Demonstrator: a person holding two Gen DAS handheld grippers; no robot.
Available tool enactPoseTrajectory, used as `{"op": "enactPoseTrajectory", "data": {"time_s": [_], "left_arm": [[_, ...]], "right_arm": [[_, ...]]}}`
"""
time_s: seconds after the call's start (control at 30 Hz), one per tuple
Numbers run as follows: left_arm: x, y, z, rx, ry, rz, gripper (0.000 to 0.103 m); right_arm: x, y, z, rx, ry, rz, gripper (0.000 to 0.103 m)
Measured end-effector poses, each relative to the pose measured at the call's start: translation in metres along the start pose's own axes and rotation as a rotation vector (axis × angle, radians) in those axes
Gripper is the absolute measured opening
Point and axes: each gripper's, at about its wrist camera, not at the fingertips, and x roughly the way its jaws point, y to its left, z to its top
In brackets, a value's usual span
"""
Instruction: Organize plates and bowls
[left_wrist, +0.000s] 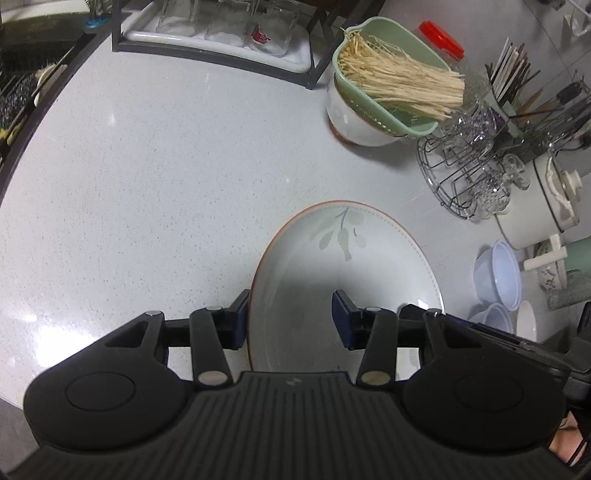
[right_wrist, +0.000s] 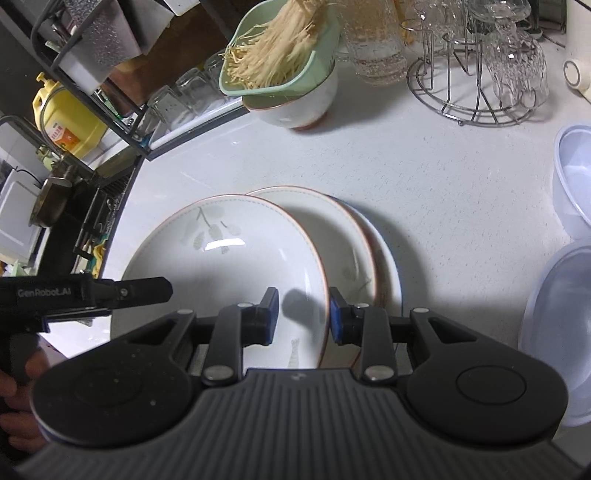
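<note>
A white plate with a brown rim and leaf print (left_wrist: 347, 266) lies on the grey counter; in the right wrist view it (right_wrist: 229, 258) is the top plate, overlapping two more plates (right_wrist: 343, 236) behind and to its right. My left gripper (left_wrist: 288, 321) is open and straddles the plate's left rim, one finger outside, one inside. My right gripper (right_wrist: 303, 314) is open and straddles the top plate's right rim. The left gripper's body (right_wrist: 92, 293) shows at the left of the right wrist view.
A white bowl under a green colander of noodles (left_wrist: 384, 85) stands at the back. A wire rack with glasses (right_wrist: 476, 70), clear plastic bowls (right_wrist: 576, 184), a white pot (left_wrist: 546, 199), a chopstick holder (left_wrist: 513, 81) and a glass tray rack (left_wrist: 221, 33) ring the counter. The sink lies left.
</note>
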Motion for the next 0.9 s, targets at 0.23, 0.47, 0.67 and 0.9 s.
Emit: {"op": "enactPoseTrajectory", "data": {"time_s": [0.23,0.47,0.67,0.9], "left_arm": [[0.009,-0.006,0.005,0.020,0.020,0.044,0.051],[0.016,-0.010,0.010,0.035,0.035,0.091,0.051],[0.018,-0.015,0.012,0.067,0.026,0.126,0.051],[0.025,-0.022,0.011,0.070,0.041,0.151,0.051]], "right_arm": [[0.007,-0.003,0.002,-0.024,-0.014,-0.009,0.031],[0.017,-0.002,0.004,-0.055,-0.015,-0.027,0.031],[0.019,0.002,0.003,-0.093,-0.040,-0.043,0.030],[0.012,0.000,0.002,-0.105,-0.062,-0.057,0.030]]}}
